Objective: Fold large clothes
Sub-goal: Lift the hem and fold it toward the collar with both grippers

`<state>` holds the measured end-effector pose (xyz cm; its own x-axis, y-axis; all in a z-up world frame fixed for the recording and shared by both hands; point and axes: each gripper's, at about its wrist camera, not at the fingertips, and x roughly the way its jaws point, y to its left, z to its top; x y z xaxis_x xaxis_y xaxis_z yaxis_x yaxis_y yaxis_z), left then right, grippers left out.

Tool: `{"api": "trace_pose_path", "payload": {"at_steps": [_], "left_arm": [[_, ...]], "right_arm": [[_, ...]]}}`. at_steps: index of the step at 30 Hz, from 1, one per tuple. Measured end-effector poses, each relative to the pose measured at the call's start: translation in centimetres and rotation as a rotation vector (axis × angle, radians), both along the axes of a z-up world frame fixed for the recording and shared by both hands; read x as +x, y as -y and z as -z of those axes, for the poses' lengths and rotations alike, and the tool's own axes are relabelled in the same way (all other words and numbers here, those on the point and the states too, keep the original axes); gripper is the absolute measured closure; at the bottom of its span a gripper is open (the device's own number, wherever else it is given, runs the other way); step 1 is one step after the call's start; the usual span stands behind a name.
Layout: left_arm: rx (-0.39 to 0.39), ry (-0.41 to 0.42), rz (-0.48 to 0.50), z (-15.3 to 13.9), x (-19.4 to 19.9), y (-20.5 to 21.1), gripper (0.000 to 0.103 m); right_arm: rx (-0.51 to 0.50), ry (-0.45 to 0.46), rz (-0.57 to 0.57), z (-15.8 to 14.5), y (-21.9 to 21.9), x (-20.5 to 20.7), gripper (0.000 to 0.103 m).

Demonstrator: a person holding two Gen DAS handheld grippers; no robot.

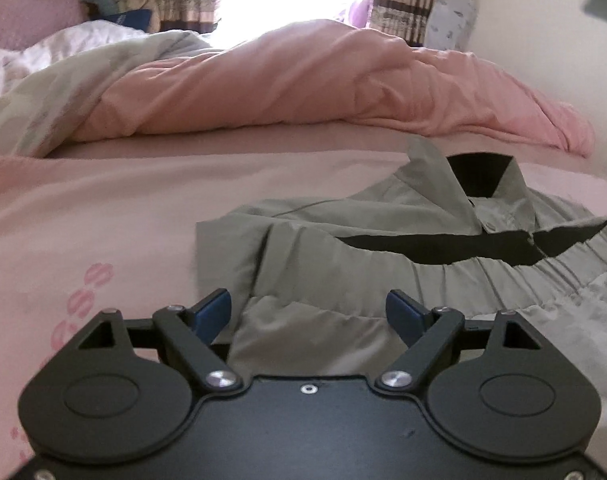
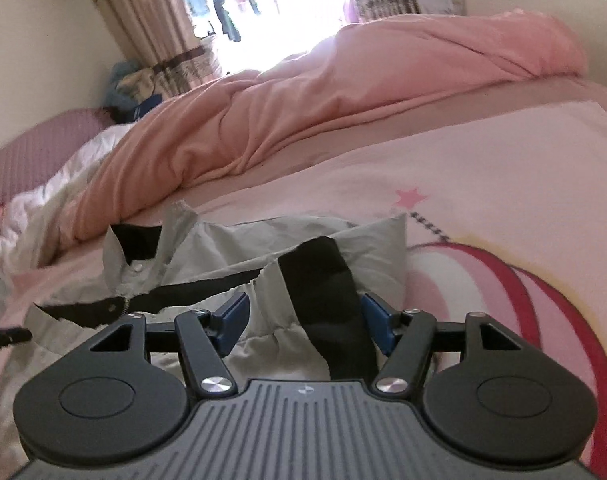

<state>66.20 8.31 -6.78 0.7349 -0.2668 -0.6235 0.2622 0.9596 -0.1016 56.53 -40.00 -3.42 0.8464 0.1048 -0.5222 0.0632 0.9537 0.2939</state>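
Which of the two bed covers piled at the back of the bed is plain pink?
The pink quilt, bunched in front of the window. The other cover, beside it toward the headboard, is pale grey-white with a faint pattern.

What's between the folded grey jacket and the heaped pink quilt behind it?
Only bare pink bedsheet, between grey jacket and pink quilt; clearest in the left wrist view.

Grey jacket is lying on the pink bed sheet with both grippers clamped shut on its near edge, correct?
Not quite. The grey jacket does lie on the pink bed sheet, but the left gripper and right gripper are open, fabric loose between their jaws, as each wrist view shows.
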Motion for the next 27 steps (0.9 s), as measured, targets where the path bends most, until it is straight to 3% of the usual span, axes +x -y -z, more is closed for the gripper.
{"api": "trace_pose_path", "payload": {"at_steps": [2, 3, 4, 5, 6, 7, 13, 16, 19, 21, 23, 26, 27], "left_arm": [[0.01, 0.025, 0.017, 0.1, -0.4, 0.3, 0.028], [0.023, 0.032, 0.02, 0.1, -0.6, 0.6, 0.048], [0.046, 0.037, 0.015, 0.2, -0.6, 1.1, 0.067], [0.042, 0.032, 0.028, 0.2, -0.5, 1.1, 0.073], [0.02, 0.038, 0.043, 0.1, -0.7, 1.0, 0.091], [0.019, 0.056, 0.041, -0.1, -1.0, 1.0, 0.092], [-0.037, 0.236, -0.005, -3.9, -3.4, -0.4, 0.091], [-0.049, 0.182, -0.041, -3.6, -1.5, -0.5, 0.09], [-0.007, 0.117, -0.059, -1.6, 0.5, 0.2, 0.087], [0.026, 0.086, -0.059, -0.3, 1.4, 0.6, 0.085], [0.016, 0.058, -0.074, 0.8, 2.0, 0.2, 0.081], [-0.004, 0.049, -0.104, 1.1, 2.5, -0.1, 0.064], [-0.005, 0.038, -0.112, 0.9, 2.6, -0.4, 0.054]], "right_arm": [[-0.05, 0.001, -0.019, 0.3, -0.7, 0.3, 0.027], [-0.08, -0.002, -0.032, 0.4, -1.2, 0.1, 0.03], [-0.125, -0.006, -0.03, 0.5, -1.7, 0.2, 0.048], [-0.179, -0.009, -0.008, 0.5, -2.3, 0.2, 0.057], [-0.206, -0.001, 0.004, 0.4, -2.7, 0.2, 0.073], [-0.208, 0.026, 0.006, -0.1, -2.8, -0.3, 0.079], [-0.168, 0.137, 0.059, -3.3, -3.0, -1.4, 0.083], [-0.152, 0.074, 0.071, -2.6, -2.9, 0.9, 0.083], [-0.186, -0.003, 0.083, -0.5, -3.2, 2.9, 0.083], [-0.221, -0.007, 0.087, 0.5, -3.3, 3.3, 0.083], [-0.193, -0.001, 0.093, 0.8, -2.8, 3.2, 0.082], [-0.156, 0.008, 0.097, 1.0, -2.2, 2.8, 0.076], [-0.151, 0.007, 0.102, 0.9, -2.1, 2.6, 0.065]]}}
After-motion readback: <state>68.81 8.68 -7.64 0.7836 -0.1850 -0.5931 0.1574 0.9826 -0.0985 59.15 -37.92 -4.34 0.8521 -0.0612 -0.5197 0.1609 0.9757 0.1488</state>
